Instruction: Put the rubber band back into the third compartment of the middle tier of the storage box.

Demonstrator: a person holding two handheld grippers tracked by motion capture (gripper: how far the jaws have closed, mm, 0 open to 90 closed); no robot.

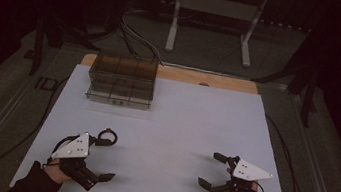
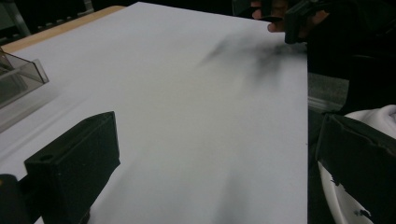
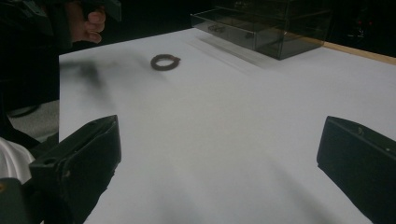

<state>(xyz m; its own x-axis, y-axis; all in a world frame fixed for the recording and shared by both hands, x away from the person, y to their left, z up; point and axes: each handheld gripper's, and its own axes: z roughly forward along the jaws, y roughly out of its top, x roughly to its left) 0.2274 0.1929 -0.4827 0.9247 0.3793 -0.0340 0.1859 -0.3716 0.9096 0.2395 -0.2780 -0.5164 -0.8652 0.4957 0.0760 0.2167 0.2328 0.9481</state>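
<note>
A small dark ring (image 1: 107,137) lies flat on the white tabletop (image 1: 180,122) at the front left; in the right gripper view the ring (image 3: 165,61) sits apart from any jaw. My left gripper (image 1: 102,159) is just in front of the ring, open and empty, its jaws wide in its own view (image 2: 215,177). My right gripper (image 1: 211,170) rests at the front right, also open with nothing between the jaws (image 3: 219,172). A smoked clear drawer box (image 1: 121,80) stands at the back left, its drawers closed.
A strip of wooden table edge (image 1: 211,79) shows behind the white sheet. Beyond it on the floor stand a white frame (image 1: 214,11) and cables. The drawer box corner (image 2: 21,77) shows left of my left gripper. The room is dim.
</note>
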